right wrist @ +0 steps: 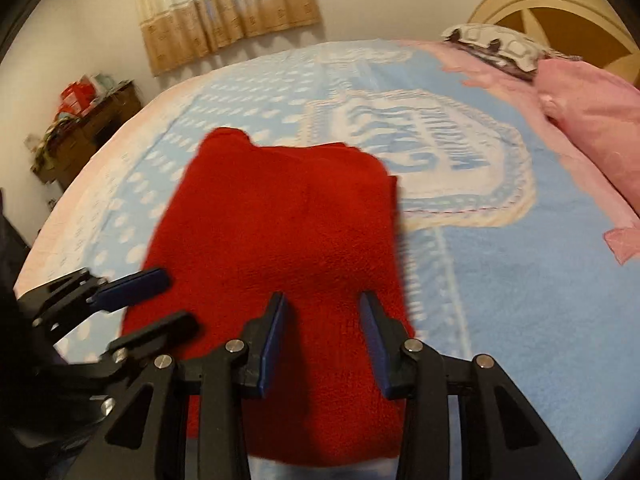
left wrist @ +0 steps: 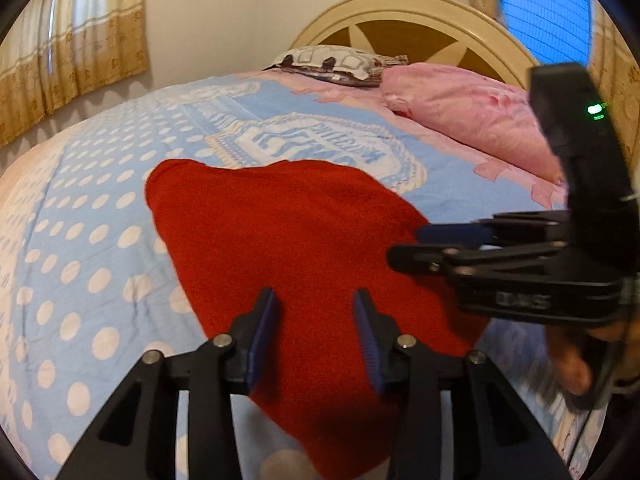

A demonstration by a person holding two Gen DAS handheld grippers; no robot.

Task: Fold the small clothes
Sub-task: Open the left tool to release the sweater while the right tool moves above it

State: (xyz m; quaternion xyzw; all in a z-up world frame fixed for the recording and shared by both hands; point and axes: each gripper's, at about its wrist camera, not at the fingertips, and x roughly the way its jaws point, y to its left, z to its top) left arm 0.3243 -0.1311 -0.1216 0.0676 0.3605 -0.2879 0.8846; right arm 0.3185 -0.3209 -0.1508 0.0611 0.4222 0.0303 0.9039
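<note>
A red fleece garment (left wrist: pixel 288 240) lies folded on the blue dotted bedspread (left wrist: pixel 88 216); it also shows in the right wrist view (right wrist: pixel 280 220). My left gripper (left wrist: pixel 316 300) is open and empty, hovering over the garment's near part. My right gripper (right wrist: pixel 324 304) is open and empty over the garment's near edge. The right gripper also shows in the left wrist view (left wrist: pixel 408 246) at the garment's right side, jaws apart. The left gripper also shows in the right wrist view (right wrist: pixel 176 300) at the garment's left side, open.
A pink pillow (left wrist: pixel 472 116) and a patterned pillow (left wrist: pixel 336 62) lie by the cream headboard (left wrist: pixel 420 24). Curtains (left wrist: pixel 72 40) hang at the left. A cluttered wooden cabinet (right wrist: pixel 84 120) stands beyond the bed's far side.
</note>
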